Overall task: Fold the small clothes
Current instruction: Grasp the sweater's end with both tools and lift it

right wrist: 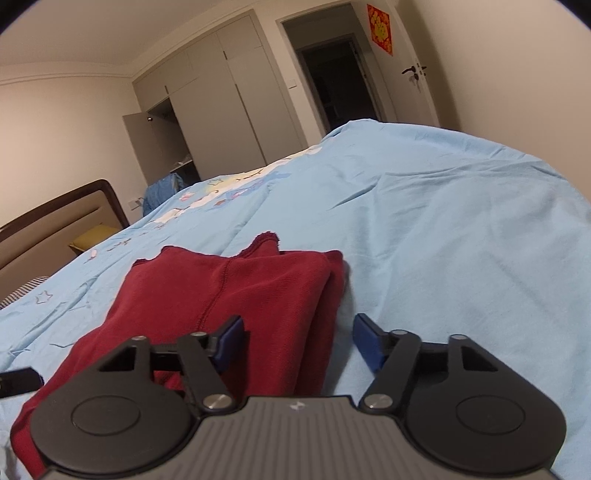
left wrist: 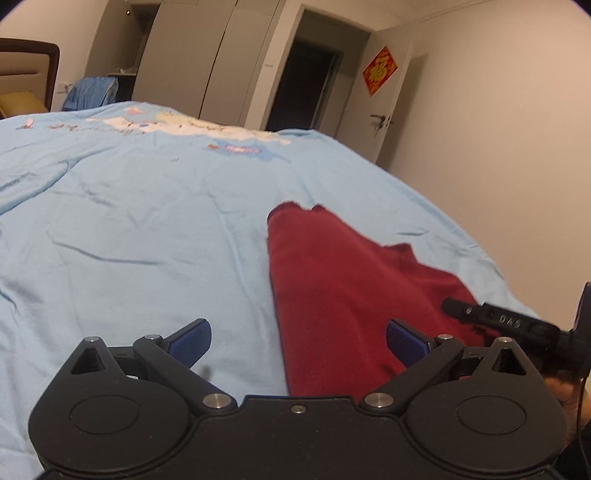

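Observation:
A dark red garment (left wrist: 332,280) lies folded lengthwise on the light blue bedsheet (left wrist: 140,221). My left gripper (left wrist: 299,339) is open, hovering over the garment's near left edge, with one blue pad over the sheet and the other over the red cloth. In the right wrist view the same red garment (right wrist: 229,295) shows a seam and frayed far end. My right gripper (right wrist: 297,341) is open above the garment's near right edge, nothing between its pads. Part of the right gripper's black body (left wrist: 517,325) shows at the right of the left wrist view.
The bed's headboard (right wrist: 55,221) and a yellow pillow (right wrist: 92,236) lie at the left. A wardrobe (right wrist: 221,110), an open dark doorway (right wrist: 332,81) and a door with a red decoration (right wrist: 380,27) stand beyond. The sheet (right wrist: 461,240) spreads wide to the right.

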`<state>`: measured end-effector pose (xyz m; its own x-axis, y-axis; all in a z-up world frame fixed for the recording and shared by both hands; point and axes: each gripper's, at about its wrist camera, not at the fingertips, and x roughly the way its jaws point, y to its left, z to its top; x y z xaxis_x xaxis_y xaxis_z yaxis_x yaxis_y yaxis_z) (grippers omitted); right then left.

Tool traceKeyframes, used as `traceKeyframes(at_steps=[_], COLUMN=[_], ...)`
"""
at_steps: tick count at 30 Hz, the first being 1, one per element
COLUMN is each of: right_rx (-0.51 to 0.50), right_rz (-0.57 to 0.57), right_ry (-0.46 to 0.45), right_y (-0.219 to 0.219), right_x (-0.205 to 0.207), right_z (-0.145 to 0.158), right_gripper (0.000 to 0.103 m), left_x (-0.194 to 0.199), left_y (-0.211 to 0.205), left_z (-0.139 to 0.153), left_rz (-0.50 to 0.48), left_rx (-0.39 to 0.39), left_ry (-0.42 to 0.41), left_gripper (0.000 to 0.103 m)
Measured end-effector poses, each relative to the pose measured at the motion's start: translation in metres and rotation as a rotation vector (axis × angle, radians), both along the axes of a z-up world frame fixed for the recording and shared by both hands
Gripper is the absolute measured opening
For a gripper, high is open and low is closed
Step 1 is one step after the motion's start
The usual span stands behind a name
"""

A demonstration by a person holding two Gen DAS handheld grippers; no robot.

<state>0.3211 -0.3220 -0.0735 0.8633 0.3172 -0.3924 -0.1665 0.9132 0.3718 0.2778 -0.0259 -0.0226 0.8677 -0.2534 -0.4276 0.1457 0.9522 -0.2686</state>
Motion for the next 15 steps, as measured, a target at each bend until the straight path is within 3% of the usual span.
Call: traceKeyframes(at_steps=[2, 4, 11, 14, 15], right_rx=[0.018, 0.028, 0.034, 0.039, 0.043], right_rz=[0.019, 0.024, 0.024, 0.022, 0.021], right_ry=[-0.001, -0.003, -0.024, -0.029, -0.030], right_y=[-0.001, -0.001, 0.000, -0.001, -0.001], right_x=[-0.001, -0.002, -0.006, -0.007, -0.007], right_z=[-0.001, 0.000, 0.000, -0.001, -0.001], right_gripper=[0.054, 0.051, 0.038, 0.036, 0.036], left_x=[0.003, 0.007, 0.029, 0.047, 0.053], left_y=[0.002, 0.007, 0.018, 0.014, 0.012], left_z=[0.003, 0.004, 0.007, 0.004, 0.002], left_rz=[-0.012, -0.013, -0.055, -0.103, -0.112], left_rx=[-0.015, -0.041, -0.088, -0.092, -0.096], left_ry=[0.001, 0.016, 0.088, 0.174, 0.206], left_gripper=[0.101, 0.099, 0.078, 0.065, 0.065])
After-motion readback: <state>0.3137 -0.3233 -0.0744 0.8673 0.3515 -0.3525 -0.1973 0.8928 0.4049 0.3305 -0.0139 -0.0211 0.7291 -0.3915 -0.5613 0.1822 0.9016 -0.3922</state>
